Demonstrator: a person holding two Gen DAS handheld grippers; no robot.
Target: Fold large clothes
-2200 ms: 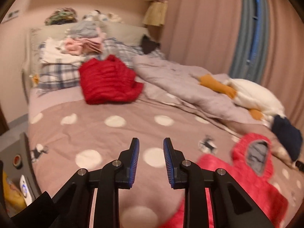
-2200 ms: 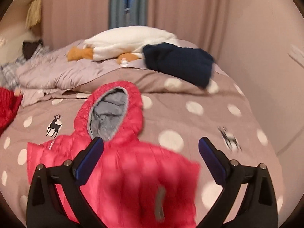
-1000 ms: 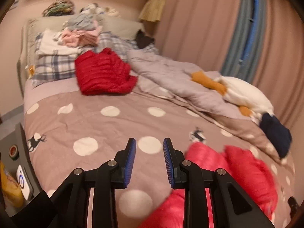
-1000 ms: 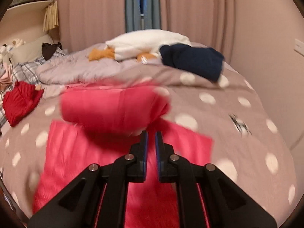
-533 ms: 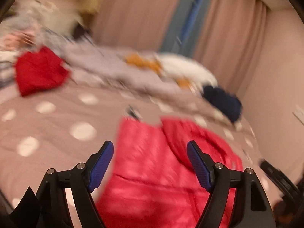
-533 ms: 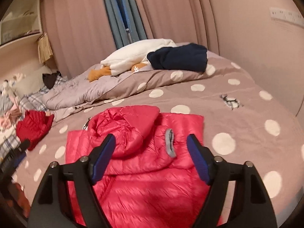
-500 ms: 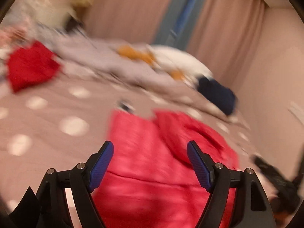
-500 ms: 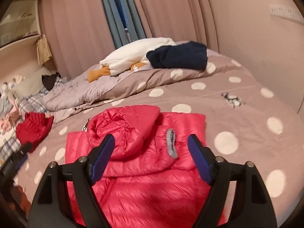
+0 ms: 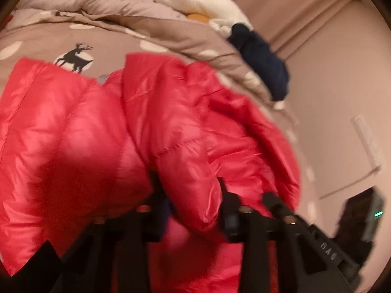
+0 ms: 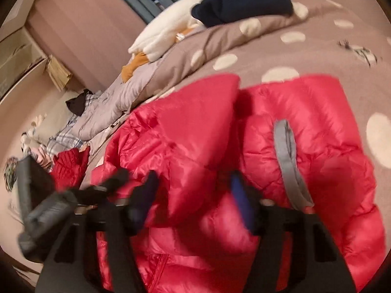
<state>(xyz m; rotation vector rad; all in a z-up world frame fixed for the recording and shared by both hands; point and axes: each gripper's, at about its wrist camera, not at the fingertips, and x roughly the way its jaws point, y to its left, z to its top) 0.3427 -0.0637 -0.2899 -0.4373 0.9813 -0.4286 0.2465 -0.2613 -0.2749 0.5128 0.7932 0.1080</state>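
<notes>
Red puffer jacket (image 9: 151,131) bulging between left tongs (image 9: 190,202).

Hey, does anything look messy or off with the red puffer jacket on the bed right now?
The red puffer jacket is bunched rather than flat: its hood is flopped over the body, leaving a lumpy mound. A grey trim strip lies exposed. No damage shows.
</notes>
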